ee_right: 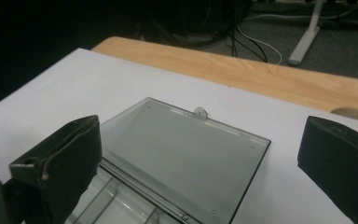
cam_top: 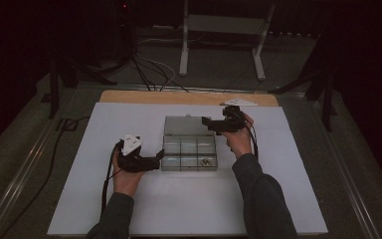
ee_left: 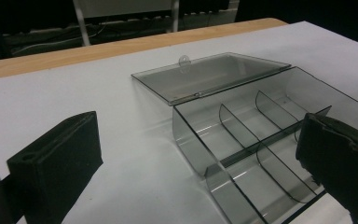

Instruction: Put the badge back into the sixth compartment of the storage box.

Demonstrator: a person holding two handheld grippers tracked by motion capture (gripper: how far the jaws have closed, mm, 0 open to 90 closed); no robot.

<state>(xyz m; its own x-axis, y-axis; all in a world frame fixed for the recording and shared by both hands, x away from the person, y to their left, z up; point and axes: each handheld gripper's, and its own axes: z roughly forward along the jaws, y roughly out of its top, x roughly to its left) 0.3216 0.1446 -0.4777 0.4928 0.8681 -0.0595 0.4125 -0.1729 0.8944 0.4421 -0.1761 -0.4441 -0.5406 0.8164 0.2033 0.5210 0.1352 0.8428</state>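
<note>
A clear smoky compartment box [cam_top: 189, 168] stands open in the middle of the white mat, its lid [cam_top: 183, 125] lying flat behind it. A small dark item [cam_top: 206, 162] rests in the front right compartment. My left gripper [cam_top: 159, 157] is at the box's left side, open, with the box wall [ee_left: 189, 135] and dividers between its jaws; the lid [ee_left: 209, 77] lies beyond. My right gripper [cam_top: 205, 122] hovers at the lid's right edge, open. In the right gripper view the lid [ee_right: 182, 154] with its small round tab [ee_right: 199, 112] spreads between my right gripper's [ee_right: 200, 163] jaws.
The white mat [cam_top: 129, 209] covers a wooden table whose bare strip [cam_top: 179, 97] shows at the back. Behind the table, a white stand's legs [cam_top: 184, 55] and several cables [cam_top: 149, 69] lie on the floor. A rail [cam_top: 25, 164] runs along the left.
</note>
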